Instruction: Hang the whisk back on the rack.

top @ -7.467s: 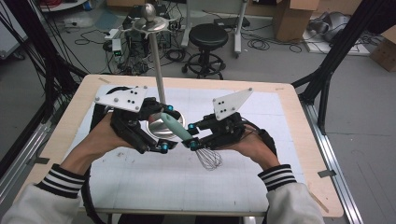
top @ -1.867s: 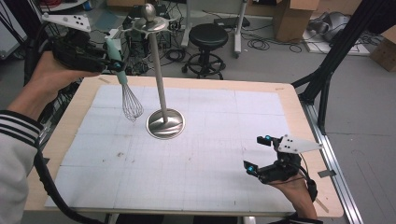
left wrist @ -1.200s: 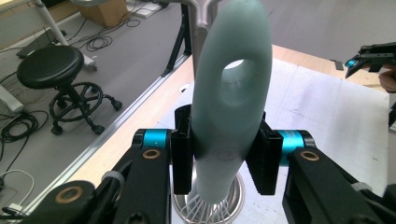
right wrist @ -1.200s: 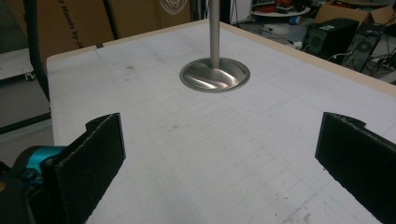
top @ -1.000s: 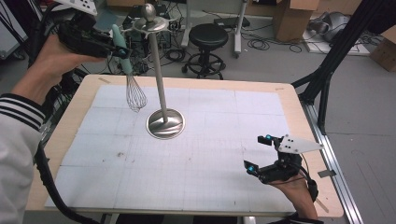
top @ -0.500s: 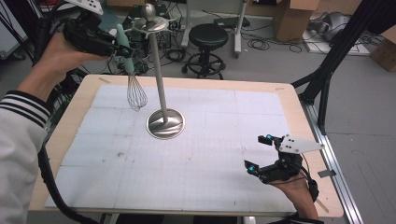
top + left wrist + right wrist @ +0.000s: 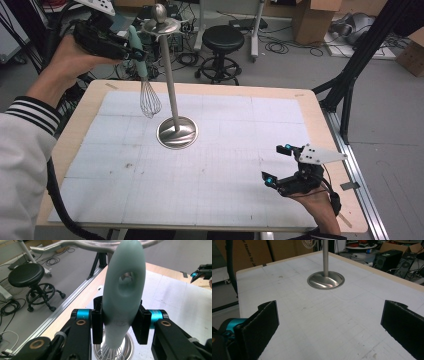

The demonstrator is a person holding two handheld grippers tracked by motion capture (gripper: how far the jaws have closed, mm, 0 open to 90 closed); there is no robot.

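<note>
Nearest the camera, low at the table's right front corner: right gripper point(image 7: 280, 164), resting on the mat in the person's hand, jaws spread wide with nothing between them, pads hovering apart over bare gridded surface in the right gripper view. Beneath and ahead, white grid mat point(image 7: 225, 165) covering most of the wooden table point(image 7: 320, 125), lightly scuffed. Farther in, at mid-table: round polished base of the metal stand point(image 7: 177, 132), its thin pole rising straight up to a capped top with curved arms, close beside the raised tool. Left of the pole and off the mat: whisk point(image 7: 149, 97), hanging wires-down in the air above the table's far left part, near the pole but apart from it. Higher still, at upper left: left gripper point(image 7: 131, 49), lifted well above the table in a hand with a striped cuff, clenched firmly on the whisk's pale green handle point(image 7: 123, 290); in the left gripper view, both black pads pressed against the handle's sides, its hanging hole facing the lens just under the stand's arm. Beyond the table: black stool point(image 7: 223, 37), cables on the floor, cardboard boxes.
</note>
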